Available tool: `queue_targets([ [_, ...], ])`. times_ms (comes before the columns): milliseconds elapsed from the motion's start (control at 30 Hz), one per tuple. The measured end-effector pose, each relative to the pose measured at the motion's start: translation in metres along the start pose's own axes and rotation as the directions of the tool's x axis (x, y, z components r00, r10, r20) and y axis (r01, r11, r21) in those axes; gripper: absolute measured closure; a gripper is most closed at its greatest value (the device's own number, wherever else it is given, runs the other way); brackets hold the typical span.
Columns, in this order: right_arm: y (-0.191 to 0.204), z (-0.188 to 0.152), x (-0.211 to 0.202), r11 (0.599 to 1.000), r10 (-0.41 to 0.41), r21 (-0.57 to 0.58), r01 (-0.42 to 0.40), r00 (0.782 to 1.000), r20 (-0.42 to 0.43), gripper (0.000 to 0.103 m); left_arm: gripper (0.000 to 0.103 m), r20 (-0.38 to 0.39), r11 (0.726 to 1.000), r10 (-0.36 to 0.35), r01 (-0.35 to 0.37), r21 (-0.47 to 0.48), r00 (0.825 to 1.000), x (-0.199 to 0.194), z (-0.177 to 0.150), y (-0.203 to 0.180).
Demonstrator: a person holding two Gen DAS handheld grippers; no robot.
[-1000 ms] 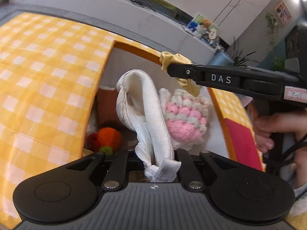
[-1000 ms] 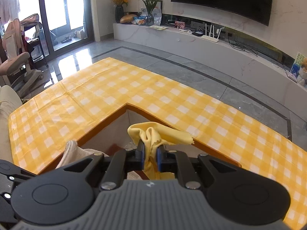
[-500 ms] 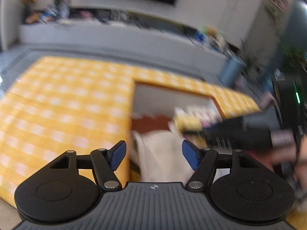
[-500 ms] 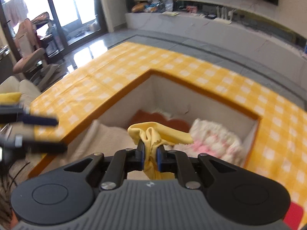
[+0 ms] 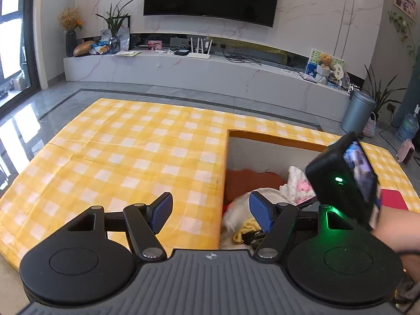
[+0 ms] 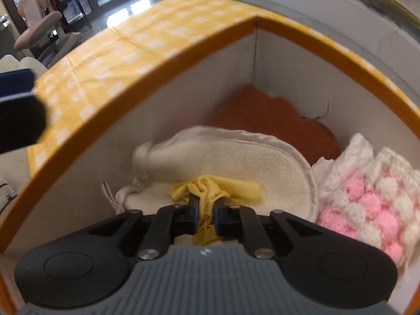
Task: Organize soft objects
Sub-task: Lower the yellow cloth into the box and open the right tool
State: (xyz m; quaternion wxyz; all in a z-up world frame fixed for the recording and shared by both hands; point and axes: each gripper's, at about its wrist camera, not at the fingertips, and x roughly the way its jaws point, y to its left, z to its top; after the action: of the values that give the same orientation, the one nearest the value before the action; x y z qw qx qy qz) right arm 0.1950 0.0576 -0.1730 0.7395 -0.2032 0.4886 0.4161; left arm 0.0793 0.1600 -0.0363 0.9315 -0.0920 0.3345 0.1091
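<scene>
The right gripper (image 6: pixel 204 204) has its jaws clamped on a crumpled soft yellow cloth (image 6: pixel 215 187): the fabric is pinched between the two blue-edged pads, bunches up just ahead of the tips, and a strip of it hangs down behind them. This gripper points steeply down into the orange-rimmed, white-walled storage box (image 6: pixel 168 110), with the held cloth just above or touching a cream terry-cloth pouch (image 6: pixel 236 155) that lies on the box floor; contact cannot be told.

To the right of the pouch, against the box wall, sits a pink-and-white crocheted bobble piece (image 6: pixel 372 199) with crumpled white fabric (image 6: pixel 338 168) beside it. A rust-brown flat cloth (image 6: pixel 273 120) lies behind the pouch in the far corner.

The left gripper (image 5: pixel 210 214) has jaws that have just been opening and now stand wide apart with nothing between the blue pads (image 5: pixel 161 211). It hangs over the edge where the yellow-and-white checked cloth covering the bench (image 5: pixel 126 157) meets the box. Through its gap, the cream pouch and a bit of the yellow cloth show down in the box, well below the tips.

In the left view the right-hand device shows a black housing with a lit green lamp (image 5: pixel 338 179); no writing on it can be read. A person's hand (image 5: pixel 399 231) is at the right edge.
</scene>
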Motion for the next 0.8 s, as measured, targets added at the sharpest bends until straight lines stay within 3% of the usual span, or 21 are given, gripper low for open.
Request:
queue_targets([
  [267,0.003,0.005,-0.004,0.999,-0.02,0.03,0.02,1.0,-0.005,0.092,0.021,0.05,1.0,0.011,-0.012,0.023,0.999,-0.009,-0.002,-0.005],
  [333,0.002,0.0,-0.017,0.999,-0.011,0.053,0.01,0.999,0.035,0.085,0.017,0.072,0.999,0.003,-0.007,0.05,0.997,-0.013,-0.002,-0.009],
  [467,0.003,-0.008,-0.049,0.997,-0.055,0.059,0.048,0.991,0.12,0.052,0.016,0.115,0.995,0.008,-0.019,0.094,0.993,-0.018,-0.002,-0.019],
  [533,0.0,-0.012,-0.071,0.994,-0.075,0.096,0.059,0.983,0.169,0.044,0.016,0.146,0.993,0.025,-0.042,0.115,0.989,-0.022,-0.001,-0.025],
  [567,-0.002,-0.015,-0.083,0.991,-0.08,0.121,0.057,0.976,0.201,0.036,0.014,0.164,0.991,0.029,-0.049,0.124,0.986,-0.025,0.0,-0.028],
  [667,-0.005,-0.029,-0.119,0.979,-0.133,0.185,0.082,0.948,0.288,0.032,0.012,0.213,0.987,0.034,-0.066,0.146,0.976,-0.034,0.004,-0.04],
  [733,0.001,-0.046,-0.142,0.959,-0.235,0.234,0.159,0.909,0.345,0.028,0.009,0.25,0.986,0.023,-0.063,0.152,0.968,-0.04,0.007,-0.049],
  [800,0.005,-0.069,-0.165,0.935,-0.323,0.279,0.22,0.854,0.407,0.016,0.007,0.285,0.988,0.014,-0.057,0.143,0.958,-0.046,0.009,-0.059],
])
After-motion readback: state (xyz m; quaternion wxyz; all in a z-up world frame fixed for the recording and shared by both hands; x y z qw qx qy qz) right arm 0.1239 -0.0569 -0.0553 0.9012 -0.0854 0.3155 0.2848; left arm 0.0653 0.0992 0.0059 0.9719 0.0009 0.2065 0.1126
